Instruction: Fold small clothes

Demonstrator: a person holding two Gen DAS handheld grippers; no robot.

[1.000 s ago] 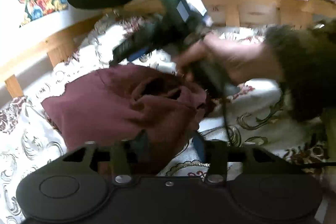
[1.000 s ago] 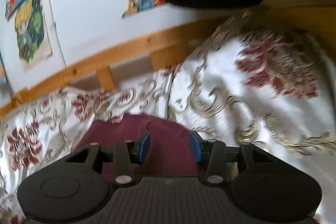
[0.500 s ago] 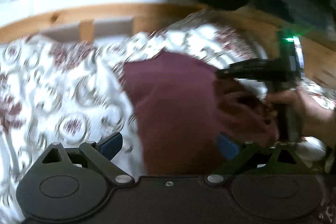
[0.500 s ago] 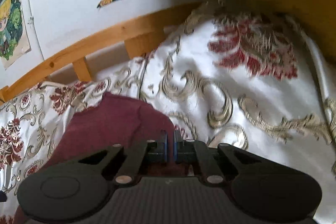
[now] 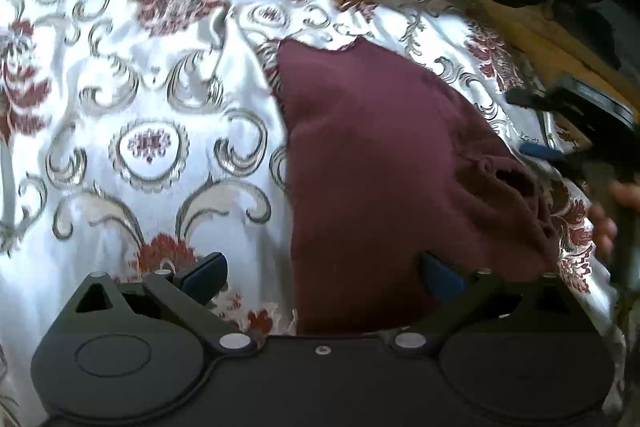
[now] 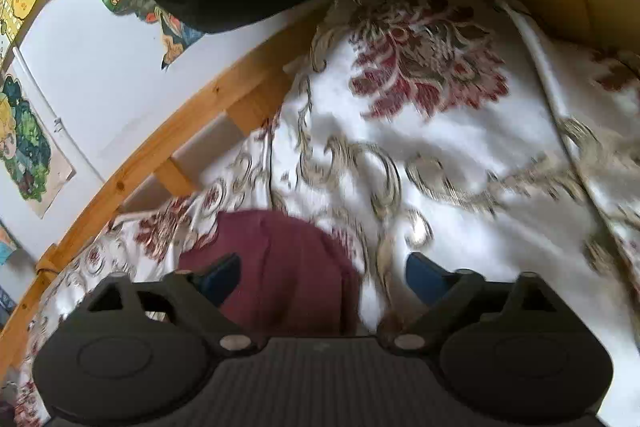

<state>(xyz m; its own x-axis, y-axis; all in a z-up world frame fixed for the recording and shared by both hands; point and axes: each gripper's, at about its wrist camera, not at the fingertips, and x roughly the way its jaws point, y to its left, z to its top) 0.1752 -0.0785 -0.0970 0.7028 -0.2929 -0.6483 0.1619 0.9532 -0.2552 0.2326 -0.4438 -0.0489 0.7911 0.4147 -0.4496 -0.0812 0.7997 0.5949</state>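
Both views are taken from just behind each gripper's fingers [image 5: 440, 273], angled down, close over the bed [image 5: 152, 147]. Shared by both: the maroon garment [image 5: 380, 155] [image 6: 280, 267], patterned bedcover, wooden rail [image 6: 160, 151] & wall.

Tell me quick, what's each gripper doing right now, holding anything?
Left gripper: jaws opening wide, holding nothing; maroon garment lies under it.
Right gripper: jaws opening wide, holding nothing; garment's edge lies between them.

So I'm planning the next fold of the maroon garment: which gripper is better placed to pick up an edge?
Probably left. The left gripper, jaws opening, straddles the maroon garment's near edge. The right gripper, also opening, frames only one corner, mostly bedspread.
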